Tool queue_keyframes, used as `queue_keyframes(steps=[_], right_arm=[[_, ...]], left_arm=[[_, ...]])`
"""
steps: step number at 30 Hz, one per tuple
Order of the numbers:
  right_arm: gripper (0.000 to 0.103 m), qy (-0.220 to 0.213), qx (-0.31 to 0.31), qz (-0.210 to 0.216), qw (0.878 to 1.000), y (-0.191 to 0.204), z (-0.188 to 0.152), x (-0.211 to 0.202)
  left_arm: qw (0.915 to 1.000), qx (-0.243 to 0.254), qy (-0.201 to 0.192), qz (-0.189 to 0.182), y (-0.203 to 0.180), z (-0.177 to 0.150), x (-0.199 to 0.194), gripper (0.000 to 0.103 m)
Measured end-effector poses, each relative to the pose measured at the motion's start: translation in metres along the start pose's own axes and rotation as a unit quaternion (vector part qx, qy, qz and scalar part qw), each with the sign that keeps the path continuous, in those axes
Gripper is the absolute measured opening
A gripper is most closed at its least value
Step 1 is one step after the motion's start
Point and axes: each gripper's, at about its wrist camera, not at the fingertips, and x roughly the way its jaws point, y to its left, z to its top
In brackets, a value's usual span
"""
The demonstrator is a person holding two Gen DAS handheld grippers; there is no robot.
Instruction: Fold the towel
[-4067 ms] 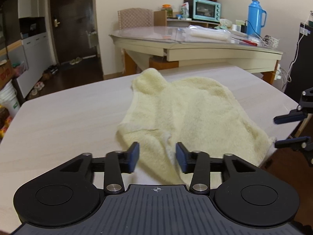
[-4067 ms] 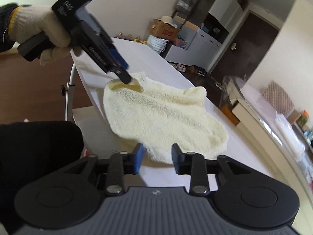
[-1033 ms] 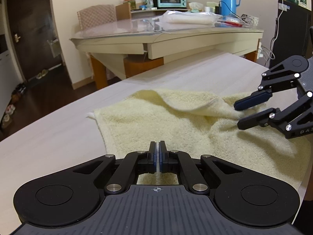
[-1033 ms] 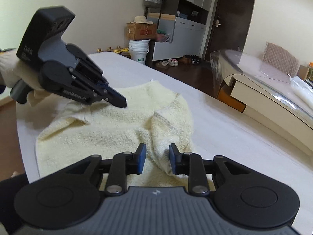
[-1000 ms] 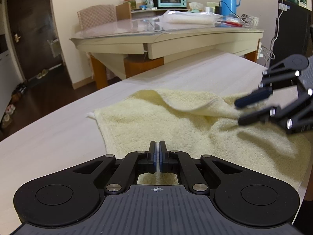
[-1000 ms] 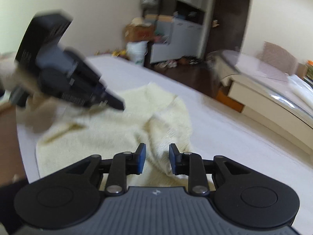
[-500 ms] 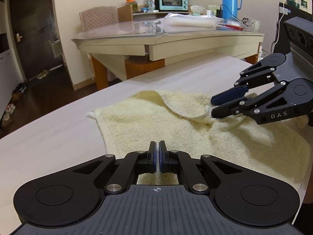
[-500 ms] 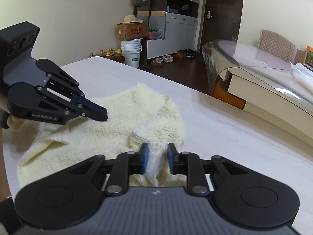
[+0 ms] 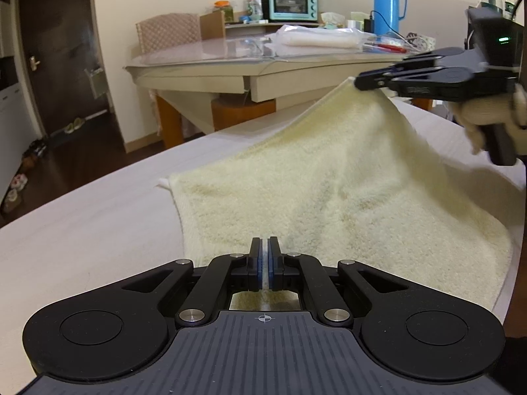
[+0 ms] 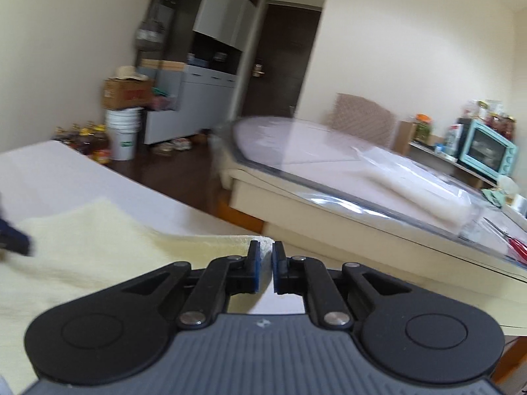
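Left claw pinches the towel's near edge tight; right claw grips its lifted corner.

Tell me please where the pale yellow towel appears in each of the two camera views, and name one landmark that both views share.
Left wrist view: the towel fills the centre and right, spread on the white table, its far corner lifted at upper right by the right hand-held gripper.
Right wrist view: the towel lies at lower left, its corner reaching the fingertips at bottom centre.
Shared landmark: the turquoise toaster oven.
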Motion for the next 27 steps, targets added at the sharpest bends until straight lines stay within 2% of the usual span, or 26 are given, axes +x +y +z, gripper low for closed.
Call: queue_keyframes(steps=[5, 7, 10, 12, 18, 21, 27], right_arm=[[0.022, 0.007, 0.033, -0.018, 0.999, -0.009, -0.005, -0.002], [0.022, 0.014, 0.05, 0.009, 0.999, -0.014, -0.01, -0.016], [0.022, 0.033, 0.069, 0.071, 0.995, -0.013, -0.02, -0.042], [0.023, 0.048, 0.061, 0.109, 0.991, -0.004, -0.029, -0.061], [0.027, 0.079, 0.027, 0.17, 0.982, 0.026, -0.053, -0.111], [0.036, 0.084, 0.016, 0.175, 0.981, 0.033, -0.058, -0.129], [0.037, 0.094, -0.07, 0.152, 0.981, 0.056, -0.07, -0.156]], left_arm=[[1.0, 0.0, 0.002, 0.004, -0.002, -0.002, -0.003, 0.001], [1.0, -0.001, 0.002, 0.007, -0.003, -0.004, -0.006, 0.001], [0.9999, 0.0, 0.002, 0.012, -0.004, -0.007, -0.01, 0.002], [0.9998, 0.0, 0.003, 0.017, -0.006, -0.012, -0.017, 0.002], [0.9995, 0.002, 0.011, 0.031, -0.01, -0.024, -0.038, 0.002], [0.9993, -0.008, 0.004, 0.037, -0.006, -0.029, -0.051, 0.007], [0.9984, -0.029, -0.026, 0.041, 0.004, -0.033, -0.085, 0.012]])
